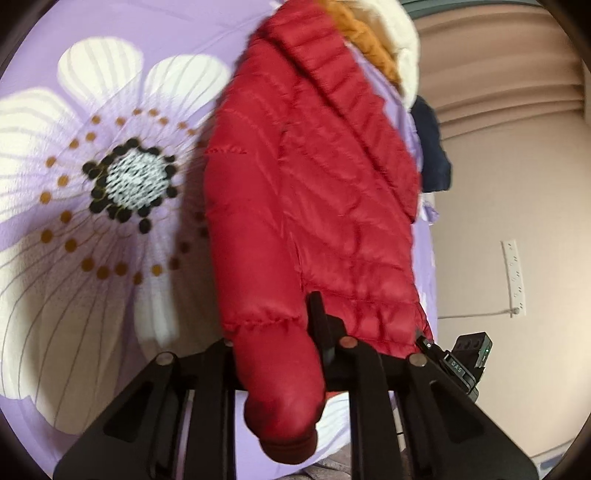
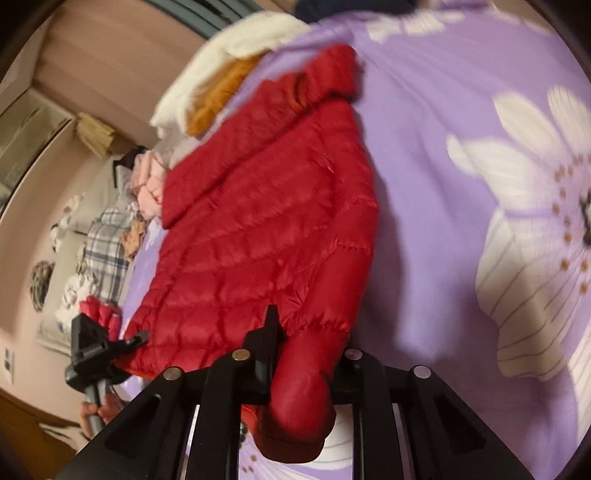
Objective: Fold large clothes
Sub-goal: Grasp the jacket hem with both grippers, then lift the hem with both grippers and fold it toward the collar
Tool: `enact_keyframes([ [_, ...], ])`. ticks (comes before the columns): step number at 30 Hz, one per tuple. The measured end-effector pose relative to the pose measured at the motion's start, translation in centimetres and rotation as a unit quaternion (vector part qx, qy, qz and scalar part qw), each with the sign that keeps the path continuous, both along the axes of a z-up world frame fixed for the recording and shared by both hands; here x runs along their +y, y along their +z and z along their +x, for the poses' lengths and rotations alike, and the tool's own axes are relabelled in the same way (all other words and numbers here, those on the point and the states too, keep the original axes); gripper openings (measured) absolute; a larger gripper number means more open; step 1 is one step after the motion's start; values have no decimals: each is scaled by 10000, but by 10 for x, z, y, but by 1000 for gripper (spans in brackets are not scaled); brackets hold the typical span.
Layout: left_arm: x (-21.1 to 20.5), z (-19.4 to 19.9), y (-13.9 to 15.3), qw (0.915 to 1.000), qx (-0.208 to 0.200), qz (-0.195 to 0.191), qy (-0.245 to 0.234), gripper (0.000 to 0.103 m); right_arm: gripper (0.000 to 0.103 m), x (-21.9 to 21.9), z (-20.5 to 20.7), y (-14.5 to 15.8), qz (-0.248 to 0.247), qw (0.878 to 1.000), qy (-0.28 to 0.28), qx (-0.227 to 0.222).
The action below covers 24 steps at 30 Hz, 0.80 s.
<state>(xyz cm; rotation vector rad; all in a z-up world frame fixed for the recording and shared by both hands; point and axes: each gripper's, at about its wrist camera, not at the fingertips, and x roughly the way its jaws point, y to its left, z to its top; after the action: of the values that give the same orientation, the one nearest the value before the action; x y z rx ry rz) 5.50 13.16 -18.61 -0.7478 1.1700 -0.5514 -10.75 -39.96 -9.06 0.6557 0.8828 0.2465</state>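
Grips a sleeve [image 1: 273, 369] of the red puffer jacket [image 1: 325, 192] with the left claw [image 1: 273, 325], closed tight on the padding just above the cuff. Lies spread flat on the bed [image 1: 92, 74] with its purple flowered sheet, collar end toward a white and orange heap of clothes [image 1: 373, 48]. Pinches a sleeve the same way with the right claw [image 2: 310, 332], closed on the red fabric near the cuff.

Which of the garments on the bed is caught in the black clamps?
The red puffer jacket: both grippers pinch it, the left gripper at a cuff. The white fleece and orange knit lie untouched beyond it.
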Motion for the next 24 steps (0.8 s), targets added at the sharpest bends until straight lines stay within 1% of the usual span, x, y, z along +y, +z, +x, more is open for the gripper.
enact_keyframes([
  [3, -1, -1, 18, 9997, -245, -92, -4, 15, 17, -2, -5, 16, -91, 9994, -40, -333],
  [7, -6, -7, 57, 9961, -870, -79, -86, 15, 16, -6, -12, 38, -206, 9966, -61, -799],
  [10, -9, -12, 80, 9921, -1233, -76, -201, 15, 16, -6, -17, 52, -202, 9943, -45, -1050],
  [15, -13, -25, 104, 9863, -1612, -39, -351, 15, 16, 0, -25, 77, -262, 9881, 15, -1514],
  [19, -10, -34, 124, 9805, -1919, -78, -424, 15, 16, 0, -35, 102, -403, 9806, 159, -1912],
  [22, -3, -44, 142, 9751, -2169, -139, -440, 15, 16, 1, -48, 124, -545, 9722, 314, -2253],
  [24, -1, -50, 153, 9716, -2315, -161, -452, 15, 16, 1, -57, 133, -648, 9669, 398, -2436],
])
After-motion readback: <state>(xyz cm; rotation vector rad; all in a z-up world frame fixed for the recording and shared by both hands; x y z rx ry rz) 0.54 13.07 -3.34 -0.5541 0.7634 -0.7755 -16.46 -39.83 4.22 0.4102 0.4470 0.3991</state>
